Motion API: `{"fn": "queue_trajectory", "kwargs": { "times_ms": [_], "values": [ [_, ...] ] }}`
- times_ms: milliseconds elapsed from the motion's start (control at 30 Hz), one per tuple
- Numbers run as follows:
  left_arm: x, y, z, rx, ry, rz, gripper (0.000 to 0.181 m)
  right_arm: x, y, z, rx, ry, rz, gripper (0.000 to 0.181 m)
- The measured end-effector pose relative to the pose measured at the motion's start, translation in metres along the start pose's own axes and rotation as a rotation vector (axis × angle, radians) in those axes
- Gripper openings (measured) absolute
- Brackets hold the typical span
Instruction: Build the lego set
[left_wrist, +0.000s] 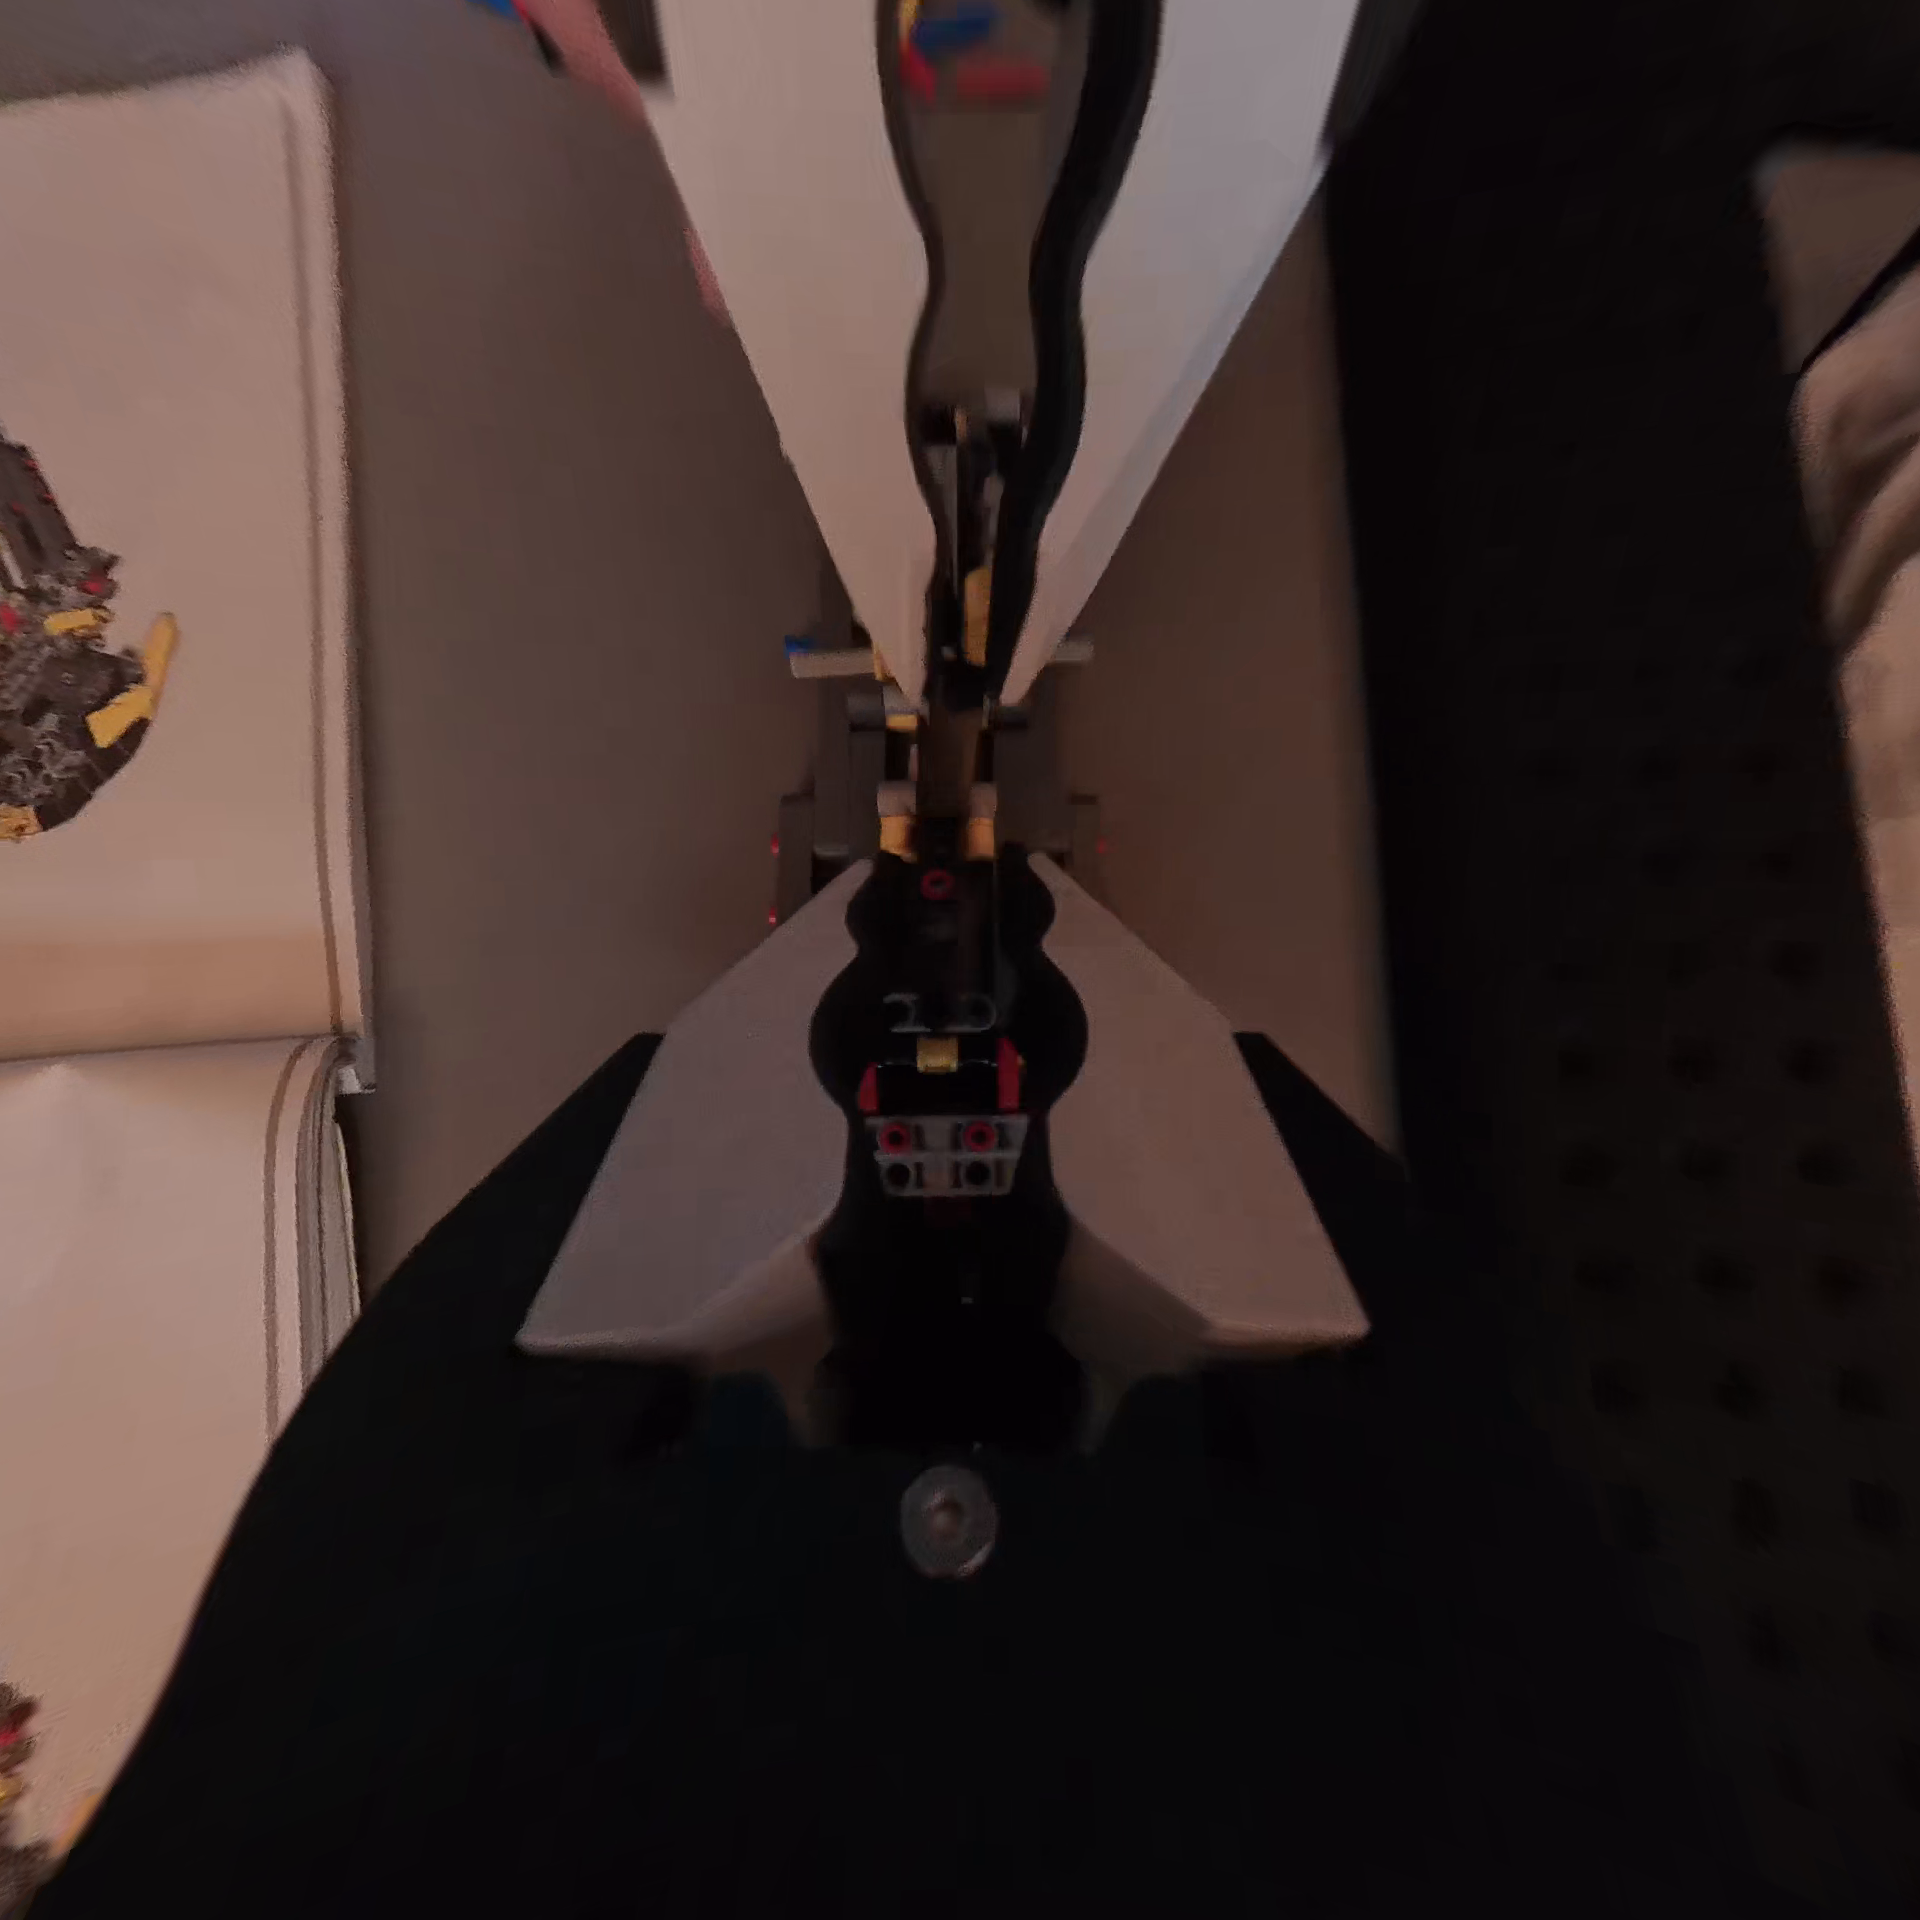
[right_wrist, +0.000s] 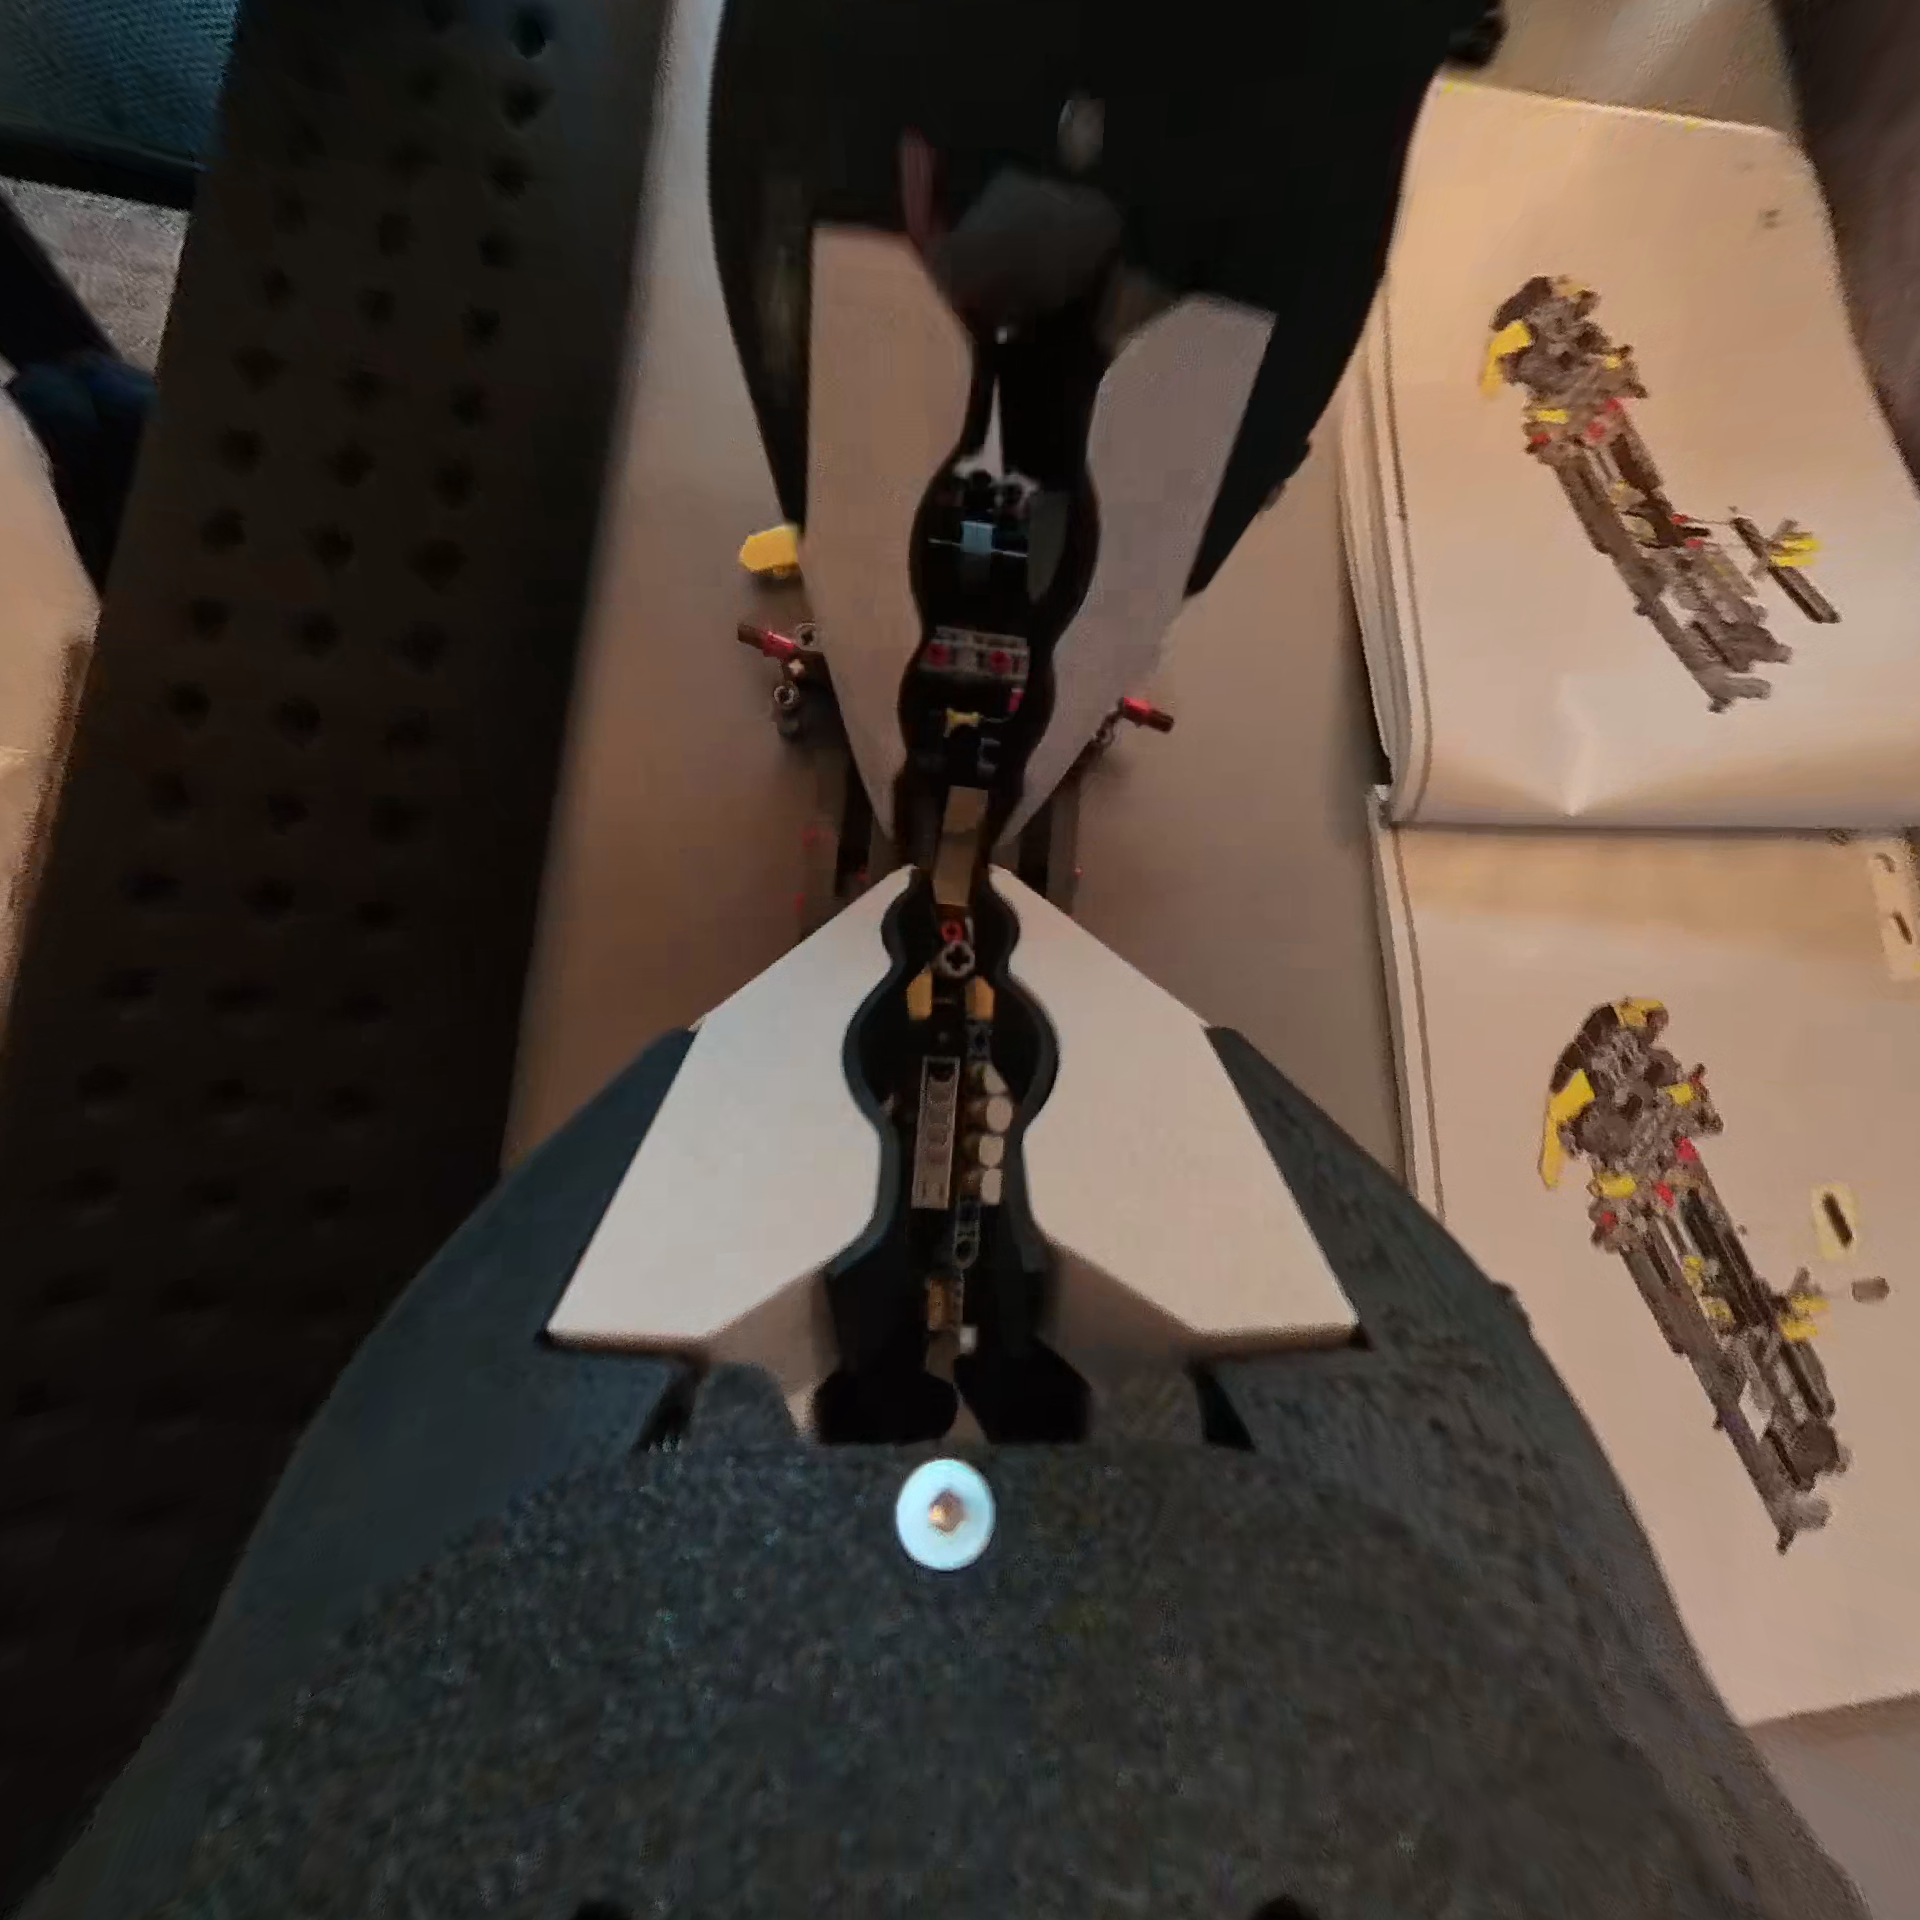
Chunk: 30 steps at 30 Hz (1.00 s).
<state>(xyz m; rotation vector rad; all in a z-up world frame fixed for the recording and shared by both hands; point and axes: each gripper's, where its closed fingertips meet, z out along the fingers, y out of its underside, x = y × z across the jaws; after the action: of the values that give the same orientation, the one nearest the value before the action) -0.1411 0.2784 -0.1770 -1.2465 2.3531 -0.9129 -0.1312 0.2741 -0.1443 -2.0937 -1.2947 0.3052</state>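
Currently your right gripper (right_wrist: 951, 883) and left gripper (left_wrist: 951, 842) meet tip to tip, each closed down on opposite ends of the lego assembly (right_wrist: 956, 831) above the table (right_wrist: 623, 727). Right of that assembly lies the open instruction booklet (right_wrist: 1558, 935); left, a perforated black panel (right_wrist: 312, 623).

Left tongs (left_wrist: 943, 862) closed on dark lego assembly (left_wrist: 948, 1122), right tongs (left_wrist: 971, 665) opposite, instruction booklet (left_wrist: 156, 623) leftward

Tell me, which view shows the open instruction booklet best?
The right wrist view: the instruction booklet shows two pages, each with a whole picture of the model. The left wrist view catches only part of the booklet at its left edge, its pictures cut off.
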Motion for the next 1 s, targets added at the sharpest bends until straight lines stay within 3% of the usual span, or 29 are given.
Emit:
{"fn": "queue_trajectory", "kwargs": {
  "times_ms": [100,233,500,633,867,1000],
  "values": [
    [-0.001,-0.004,-0.016,0.111,-0.003,-0.03,0.019,-0.002,-0.003,0.009,-0.038,-0.049,-0.043,0.007],
    [0.002,-0.004,-0.015,0.146,-0.011,0.018,0.01,-0.002,-0.007,0.015,-0.036,-0.085,-0.05,0.007],
    [0.0,0.0,-0.004,0.122,-0.033,0.062,0.005,-0.002,0.001,0.016,-0.06,-0.096,0.019,0.007],
    [-0.003,0.007,-0.002,0.077,-0.049,0.069,0.004,0.003,0.0,0.009,-0.026,-0.043,0.088,0.025],
    [-0.004,0.005,0.001,-0.012,-0.069,0.111,0.004,0.003,-0.001,0.013,-0.083,0.134,-0.028,0.015],
    [-0.003,0.003,0.0,-0.039,-0.075,0.132,0.004,0.001,0.003,0.021,-0.116,0.116,-0.043,0.009]
  ]
}}
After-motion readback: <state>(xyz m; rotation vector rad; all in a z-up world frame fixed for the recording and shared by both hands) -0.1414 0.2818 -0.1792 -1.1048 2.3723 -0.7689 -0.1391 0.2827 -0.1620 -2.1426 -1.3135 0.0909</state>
